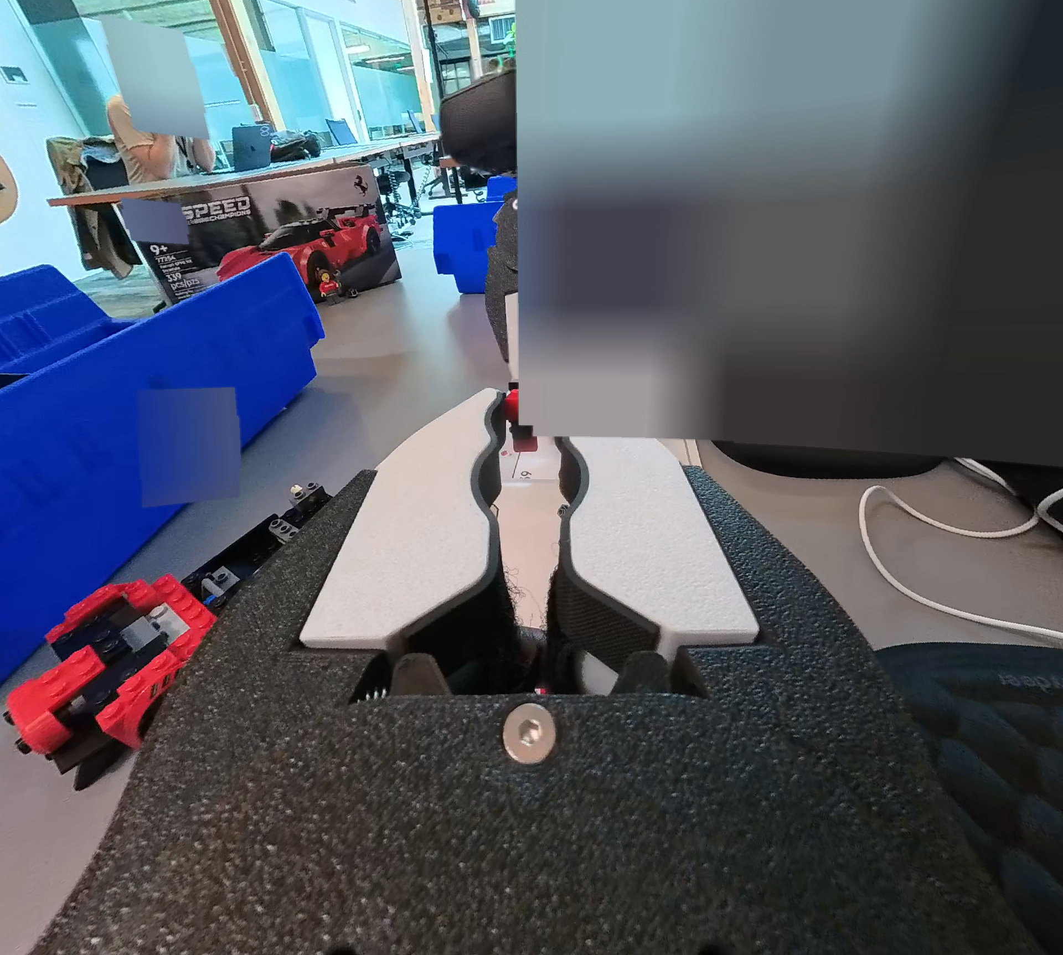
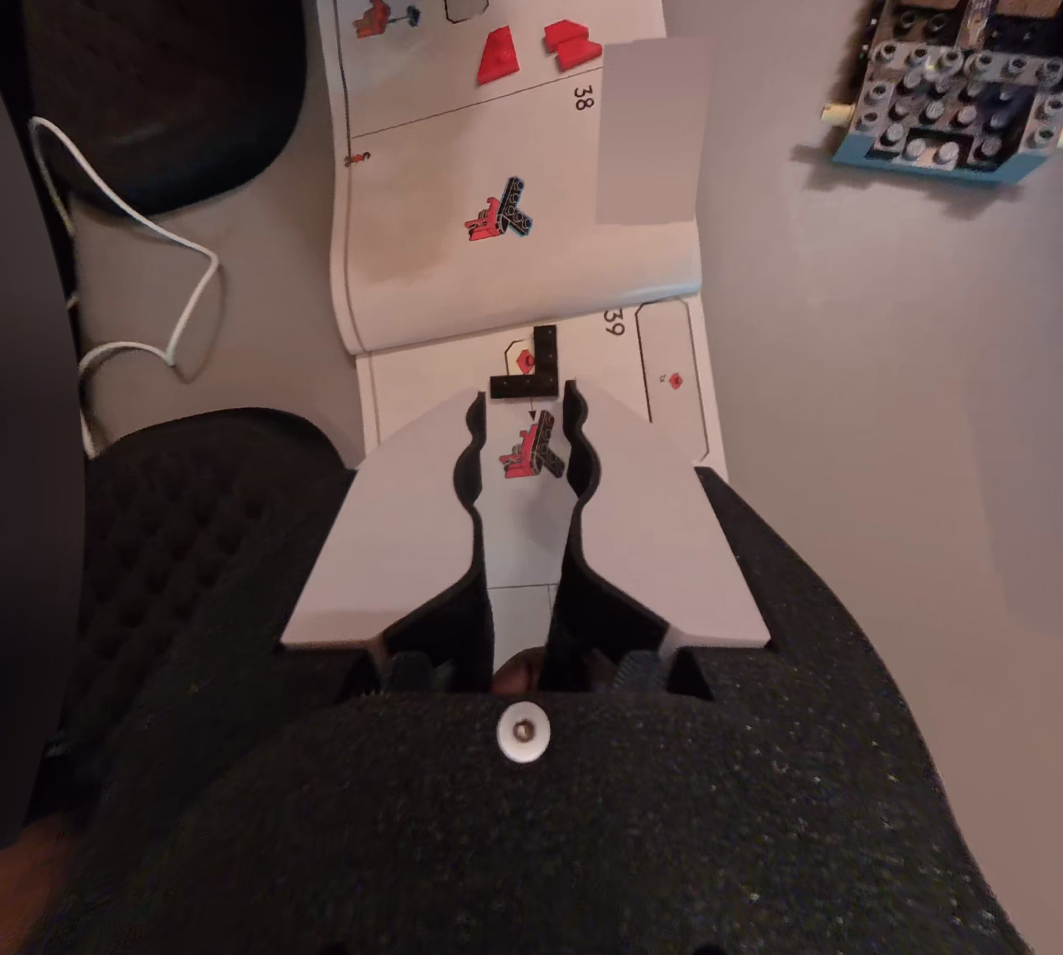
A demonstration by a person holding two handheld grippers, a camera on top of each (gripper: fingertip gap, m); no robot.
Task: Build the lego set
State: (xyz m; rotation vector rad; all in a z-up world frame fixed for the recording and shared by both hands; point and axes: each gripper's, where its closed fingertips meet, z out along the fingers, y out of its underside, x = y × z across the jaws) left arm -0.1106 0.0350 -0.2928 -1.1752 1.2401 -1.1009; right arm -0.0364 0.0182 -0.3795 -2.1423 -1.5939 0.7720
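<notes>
Black L-piece: black L-shaped plate (image 2: 532, 372) lies flat on the open instruction booklet (image 2: 517, 248), just past the right claw (image 2: 524, 398) tips
Right claw: released, gap wide, nothing gripped
Left claw: (image 1: 526, 418) parted, a small red piece (image 1: 520, 424) at its tips; grip unclear
Bins: blue bins (image 1: 144, 410) left, contents hidden
Builds: red car section (image 1: 109, 663) on the tabletop (image 1: 402, 352); studded chassis (image 2: 949, 87) well right of the booklet

The right tool (image 2: 523, 401) hovers, jaws apart, above a black L-shaped Lego plate (image 2: 532, 374) lying on the open paper instruction booklet (image 2: 460, 168).
</notes>
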